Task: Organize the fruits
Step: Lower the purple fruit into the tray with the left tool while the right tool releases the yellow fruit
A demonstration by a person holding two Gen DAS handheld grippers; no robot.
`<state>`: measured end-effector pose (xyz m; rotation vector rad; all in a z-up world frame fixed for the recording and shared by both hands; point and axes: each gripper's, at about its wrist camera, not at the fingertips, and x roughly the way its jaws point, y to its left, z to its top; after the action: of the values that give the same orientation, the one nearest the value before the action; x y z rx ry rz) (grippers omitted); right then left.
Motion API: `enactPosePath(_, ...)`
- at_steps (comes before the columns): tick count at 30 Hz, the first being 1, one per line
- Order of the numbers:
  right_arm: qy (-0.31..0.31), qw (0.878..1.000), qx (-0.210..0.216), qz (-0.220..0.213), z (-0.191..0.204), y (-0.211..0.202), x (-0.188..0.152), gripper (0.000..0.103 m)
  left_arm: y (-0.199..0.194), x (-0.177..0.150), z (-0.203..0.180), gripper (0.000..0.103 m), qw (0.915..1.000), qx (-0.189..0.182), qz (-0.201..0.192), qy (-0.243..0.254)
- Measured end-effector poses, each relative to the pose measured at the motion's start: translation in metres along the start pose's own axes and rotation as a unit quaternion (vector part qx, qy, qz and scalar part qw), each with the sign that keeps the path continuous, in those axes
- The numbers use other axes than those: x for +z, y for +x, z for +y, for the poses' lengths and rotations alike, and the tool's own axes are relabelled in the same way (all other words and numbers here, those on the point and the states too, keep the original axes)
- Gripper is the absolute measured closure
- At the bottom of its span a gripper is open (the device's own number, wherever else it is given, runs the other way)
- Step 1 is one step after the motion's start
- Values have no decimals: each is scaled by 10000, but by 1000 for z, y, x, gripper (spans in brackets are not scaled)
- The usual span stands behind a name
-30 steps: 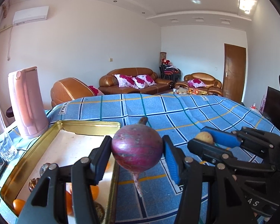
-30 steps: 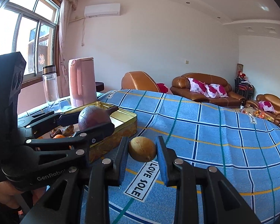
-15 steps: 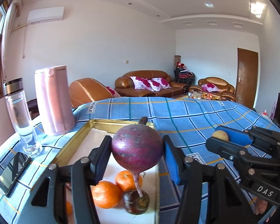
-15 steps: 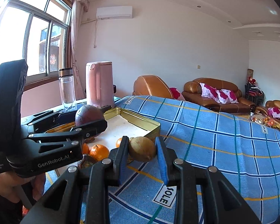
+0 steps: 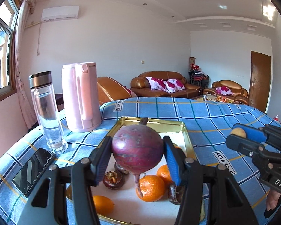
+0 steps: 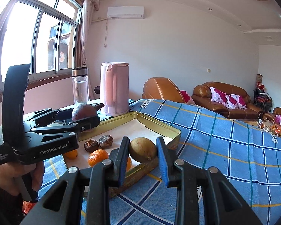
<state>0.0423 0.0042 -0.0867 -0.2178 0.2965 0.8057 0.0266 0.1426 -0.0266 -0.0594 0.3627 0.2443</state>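
My left gripper is shut on a round purple beet with a stem and a thin root, held above the gold metal tray. My right gripper is shut on a yellow-brown lemon-like fruit, held over the tray's near right corner. In the tray lie oranges and dark brown shrivelled fruits. The left gripper with the beet shows in the right wrist view; the right gripper with its fruit shows in the left wrist view.
A pink kettle and a glass bottle stand behind the tray on the blue checked cloth. A phone lies left of the tray. Brown sofas stand beyond the table.
Both grippers have moved left over the tray with their fruits still held. The oranges and dark fruits in the tray have come into view below them.
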Motion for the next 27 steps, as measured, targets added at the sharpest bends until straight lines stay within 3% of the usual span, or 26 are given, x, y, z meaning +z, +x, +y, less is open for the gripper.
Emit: enactPosePath(27,-385,9974,503,339,56,40,-2,72,1,-23,41,47,9991,329,248,-110)
